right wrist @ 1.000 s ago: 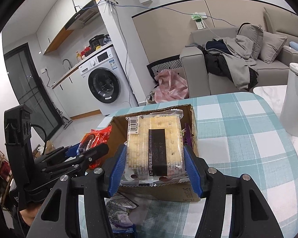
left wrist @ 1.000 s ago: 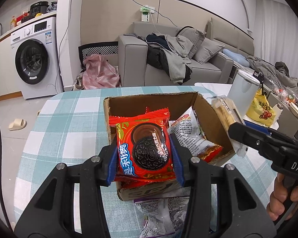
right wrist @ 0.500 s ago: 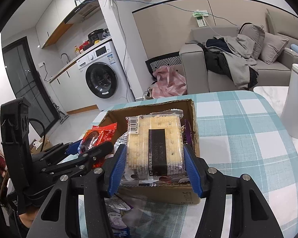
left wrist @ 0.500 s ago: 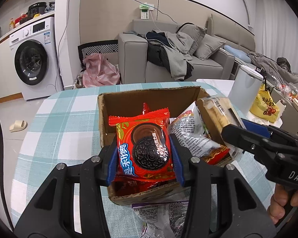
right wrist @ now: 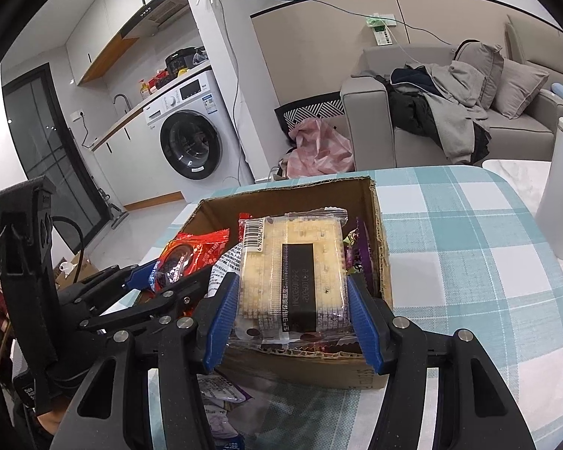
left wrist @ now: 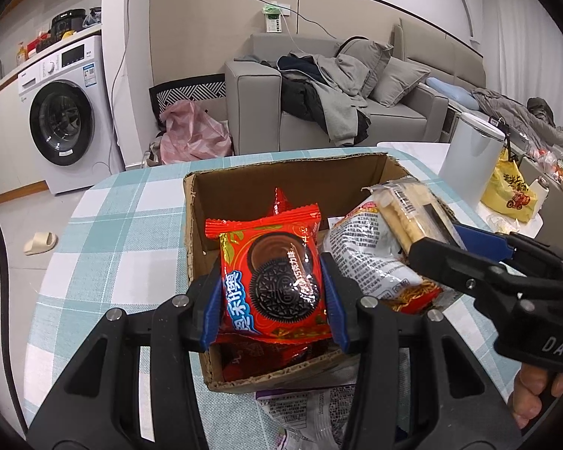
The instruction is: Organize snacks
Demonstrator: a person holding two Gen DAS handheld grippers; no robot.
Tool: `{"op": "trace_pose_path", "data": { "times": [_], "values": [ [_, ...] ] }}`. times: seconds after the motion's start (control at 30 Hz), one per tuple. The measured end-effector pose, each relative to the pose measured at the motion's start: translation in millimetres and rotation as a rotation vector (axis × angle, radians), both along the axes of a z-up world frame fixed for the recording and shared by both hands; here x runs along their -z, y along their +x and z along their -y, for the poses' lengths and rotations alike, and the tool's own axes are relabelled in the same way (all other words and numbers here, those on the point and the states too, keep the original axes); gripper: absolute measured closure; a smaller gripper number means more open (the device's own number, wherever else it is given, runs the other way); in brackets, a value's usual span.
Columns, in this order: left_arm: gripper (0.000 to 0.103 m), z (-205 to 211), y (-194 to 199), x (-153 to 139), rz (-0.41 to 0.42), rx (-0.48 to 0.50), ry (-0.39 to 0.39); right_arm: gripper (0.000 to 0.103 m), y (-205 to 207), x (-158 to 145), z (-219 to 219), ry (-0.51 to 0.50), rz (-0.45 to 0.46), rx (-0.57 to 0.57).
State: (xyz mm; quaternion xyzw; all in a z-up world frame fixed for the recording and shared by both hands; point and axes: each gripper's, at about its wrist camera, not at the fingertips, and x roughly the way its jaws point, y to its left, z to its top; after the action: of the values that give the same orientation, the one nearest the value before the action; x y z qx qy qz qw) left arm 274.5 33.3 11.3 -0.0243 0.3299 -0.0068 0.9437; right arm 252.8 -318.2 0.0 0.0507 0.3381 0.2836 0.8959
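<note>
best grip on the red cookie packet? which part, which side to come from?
Across its two long side edges, about mid-height, as the left gripper does now: one of the fingers on each edge of the red cookie packet. Come from its lower sealed end, along its length. It is a flat pillow pack, narrower than long, so the short width fits between them and the cookie face stays unpinched.

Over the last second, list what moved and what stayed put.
The left gripper, shut on the red cookie packet, came forward and down over the cardboard box, so the packet now hangs inside its opening. The right gripper moved in slightly with its clear cracker pack above the box. Both grips unchanged; nothing released; box and checked tablecloth stayed put.
</note>
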Motion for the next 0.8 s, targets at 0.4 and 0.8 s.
{"op": "trace_pose_path", "data": {
  "times": [0.4, 0.8],
  "values": [
    [0.060, -3.1, 2.1, -5.3, -0.007, 0.004, -0.027, 0.045, 2.7, -2.8, 5.5, 0.010, 0.007, -0.001],
    [0.014, -8.2, -35.4, -30.7, 0.035, -0.006, -0.029, 0.012, -15.5, -15.6, 31.6, 0.026, 0.051, 0.056]
  ]
}}
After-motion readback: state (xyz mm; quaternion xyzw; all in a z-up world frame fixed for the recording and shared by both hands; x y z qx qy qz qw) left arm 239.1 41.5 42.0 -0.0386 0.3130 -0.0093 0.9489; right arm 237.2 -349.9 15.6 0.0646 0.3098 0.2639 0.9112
